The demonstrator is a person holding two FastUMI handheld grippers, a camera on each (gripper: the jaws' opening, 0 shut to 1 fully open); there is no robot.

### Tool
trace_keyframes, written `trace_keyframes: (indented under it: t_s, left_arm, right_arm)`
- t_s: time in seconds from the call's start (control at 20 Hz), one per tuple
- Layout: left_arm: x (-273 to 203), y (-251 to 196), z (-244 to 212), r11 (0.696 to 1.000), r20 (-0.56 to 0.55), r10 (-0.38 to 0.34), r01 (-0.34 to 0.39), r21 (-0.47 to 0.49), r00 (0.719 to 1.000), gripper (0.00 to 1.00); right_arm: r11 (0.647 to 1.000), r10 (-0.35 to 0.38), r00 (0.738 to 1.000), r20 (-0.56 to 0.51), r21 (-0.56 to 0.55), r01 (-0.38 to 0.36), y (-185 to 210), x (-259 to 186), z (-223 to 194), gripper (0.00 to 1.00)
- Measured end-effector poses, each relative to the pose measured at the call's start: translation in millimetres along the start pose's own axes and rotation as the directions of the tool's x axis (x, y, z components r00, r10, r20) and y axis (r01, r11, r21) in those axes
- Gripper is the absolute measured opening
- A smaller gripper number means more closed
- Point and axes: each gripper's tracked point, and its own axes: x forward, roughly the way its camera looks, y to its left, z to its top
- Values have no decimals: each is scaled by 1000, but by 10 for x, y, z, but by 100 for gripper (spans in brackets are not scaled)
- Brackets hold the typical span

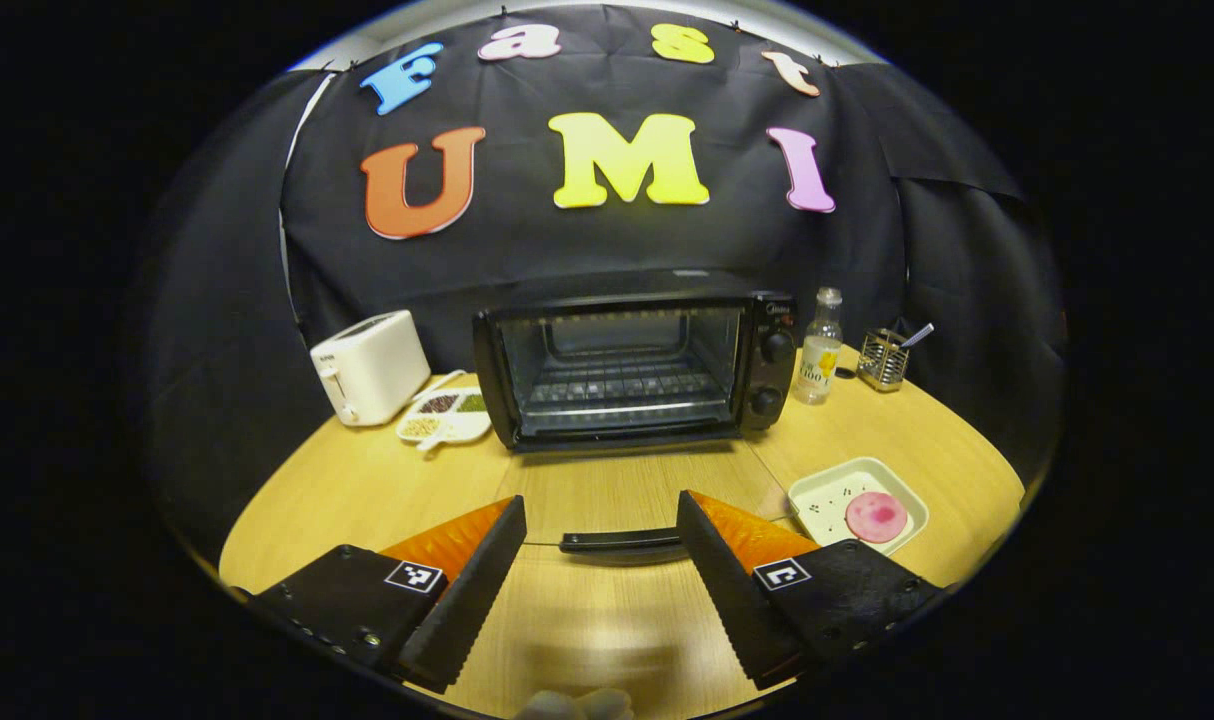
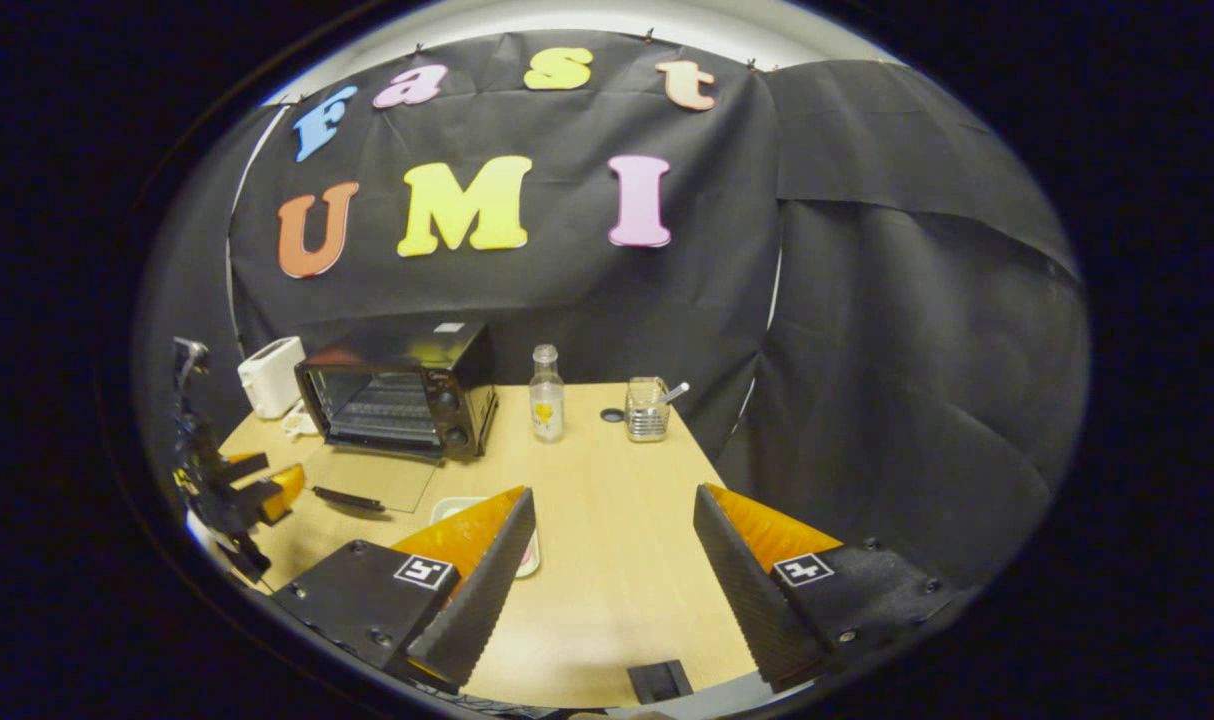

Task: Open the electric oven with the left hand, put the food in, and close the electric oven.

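Each gripper, the left gripper point(image 1: 601, 540) and the right gripper point(image 2: 614, 535), has orange wedge fingers with black ribbed pads, black screwed mounts and square black-and-white markers.

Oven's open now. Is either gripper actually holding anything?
No. The left gripper has its jaws spread on either side of the oven door handle without pressing it; the right gripper is open over bare table.

- Bottle point(image 1: 820, 347): yellow label with print, too small to read.
- Oven point(image 1: 635, 358): small light mark at the top right corner, illegible.
- Gripper fingers point(image 1: 467, 590): square black-and-white coded markers, no letters.
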Motion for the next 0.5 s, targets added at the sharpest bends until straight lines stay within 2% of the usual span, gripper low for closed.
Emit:
trace_keyframes:
  t_s: [0.15,0.25,0.4,0.5]
  left_arm:
    - [-386,55,384,1000,73,8,-7,-9,997,97]
    - [-620,124,615,1000,113,30,-29,-8,993,97]
    - [-919,204,949,997,164,72,-74,7,984,97]
    - [-1074,238,1126,994,181,104,-108,11,978,96]
  right_arm:
    - [999,48,996,-69,3,-48,111,362,-174,98]
    - [996,85,990,-116,20,-83,204,658,-312,94]
    - [986,169,963,-208,43,-163,459,1061,-573,81]
    - [973,229,934,-275,52,-224,633,1308,-753,69]
